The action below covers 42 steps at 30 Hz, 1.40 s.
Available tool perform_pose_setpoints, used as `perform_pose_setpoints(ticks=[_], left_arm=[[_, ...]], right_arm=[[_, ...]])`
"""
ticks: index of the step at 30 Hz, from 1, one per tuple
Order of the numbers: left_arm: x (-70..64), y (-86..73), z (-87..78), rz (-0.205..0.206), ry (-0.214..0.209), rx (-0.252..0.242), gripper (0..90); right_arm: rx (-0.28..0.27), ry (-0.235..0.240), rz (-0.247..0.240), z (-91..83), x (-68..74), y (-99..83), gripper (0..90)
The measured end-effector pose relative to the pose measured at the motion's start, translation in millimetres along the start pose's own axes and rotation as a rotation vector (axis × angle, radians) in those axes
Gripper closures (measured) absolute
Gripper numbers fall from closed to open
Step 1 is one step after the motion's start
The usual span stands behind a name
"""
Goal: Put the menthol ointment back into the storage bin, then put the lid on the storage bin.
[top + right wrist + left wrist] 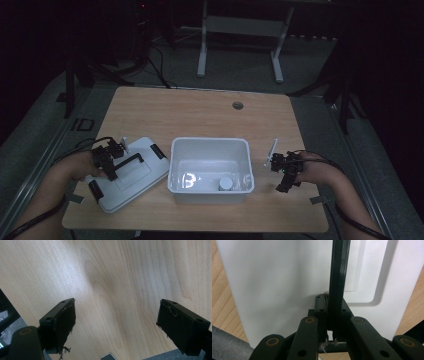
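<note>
Your left gripper [111, 161] has its jaws clamped on the black handle [338, 285] of the white lid [131, 172] — lid flat beneath them. Your right gripper [116, 325] gapes wide over bare table [112, 277].

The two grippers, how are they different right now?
The left gripper is over the white lid, while the right gripper is over bare table beside the white bin. In the left gripper view its jaws are shut on the lid's black handle; in the right gripper view the right gripper has jaws wide apart and holds nothing. Both are black and held in a hand.
</note>
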State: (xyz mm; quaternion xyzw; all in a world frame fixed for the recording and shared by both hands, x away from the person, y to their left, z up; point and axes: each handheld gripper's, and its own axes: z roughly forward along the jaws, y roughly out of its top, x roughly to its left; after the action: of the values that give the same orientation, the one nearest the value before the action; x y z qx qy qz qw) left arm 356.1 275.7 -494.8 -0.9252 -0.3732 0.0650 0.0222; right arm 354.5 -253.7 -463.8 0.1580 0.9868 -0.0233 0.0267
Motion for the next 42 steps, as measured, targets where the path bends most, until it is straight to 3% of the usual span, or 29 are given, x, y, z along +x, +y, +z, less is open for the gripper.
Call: perform_pose_setpoints(ticks=[12,18,36,42], left_arm=[[3.5,-8.3,-6.1,0.014,-0.053,-0.067,83.9],[1.6,-12.6,-20.9,0.024,-0.044,-0.069,84.0],[-17.6,-37.2,-108.1,0.065,0.039,-0.112,83.9],[-30.7,-33.5,-130.7,0.098,0.061,-0.132,83.9]], right_arm=[[0.001,-0.004,0.021,2.3,-2.2,-3.9,14.9],[0.006,-0.009,0.028,1.8,-2.3,-5.6,14.9],[-0.004,0.002,0.040,4.0,-1.2,-10.1,14.8],[-0.009,0.000,0.041,3.1,-0.8,-9.6,14.9]])
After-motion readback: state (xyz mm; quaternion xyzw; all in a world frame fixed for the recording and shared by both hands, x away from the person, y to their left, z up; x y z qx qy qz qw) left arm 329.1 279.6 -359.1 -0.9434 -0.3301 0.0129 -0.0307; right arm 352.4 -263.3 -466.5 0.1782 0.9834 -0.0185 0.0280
